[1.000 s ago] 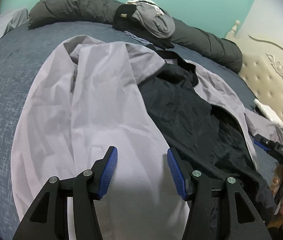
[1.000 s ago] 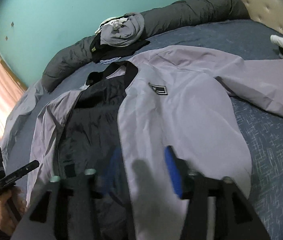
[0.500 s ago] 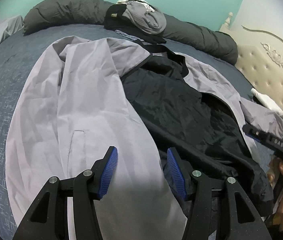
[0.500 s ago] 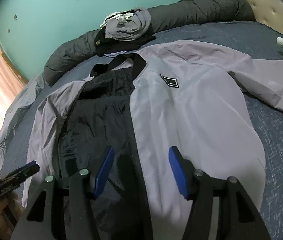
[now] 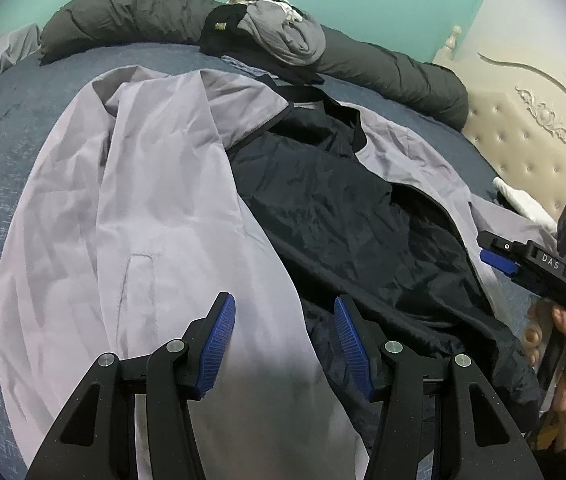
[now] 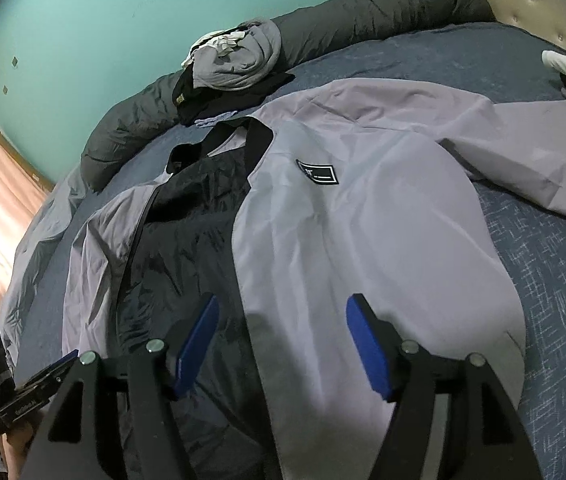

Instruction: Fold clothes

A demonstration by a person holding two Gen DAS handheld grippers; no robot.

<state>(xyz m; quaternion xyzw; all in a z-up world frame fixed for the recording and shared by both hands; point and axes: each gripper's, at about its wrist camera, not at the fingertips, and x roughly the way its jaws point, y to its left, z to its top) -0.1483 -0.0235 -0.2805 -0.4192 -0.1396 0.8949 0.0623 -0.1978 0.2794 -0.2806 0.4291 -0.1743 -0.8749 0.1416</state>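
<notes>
Above the jacket [image 5: 171, 216], 2 gaping grippers [image 5: 285, 336] [image 6: 281, 340]

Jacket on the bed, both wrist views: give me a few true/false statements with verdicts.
1. The jacket lies open, black lining showing. True.
2. The left gripper is shut on the jacket's hem. False: its fingers stand apart, gripping nothing.
3. The right gripper is open above the jacket's front edge. True.
4. The jacket carries a black chest patch. True.
5. The bundle of clothes rests on the jacket's sleeve. False: it sits on the dark rolled duvet beyond the collar.
</notes>
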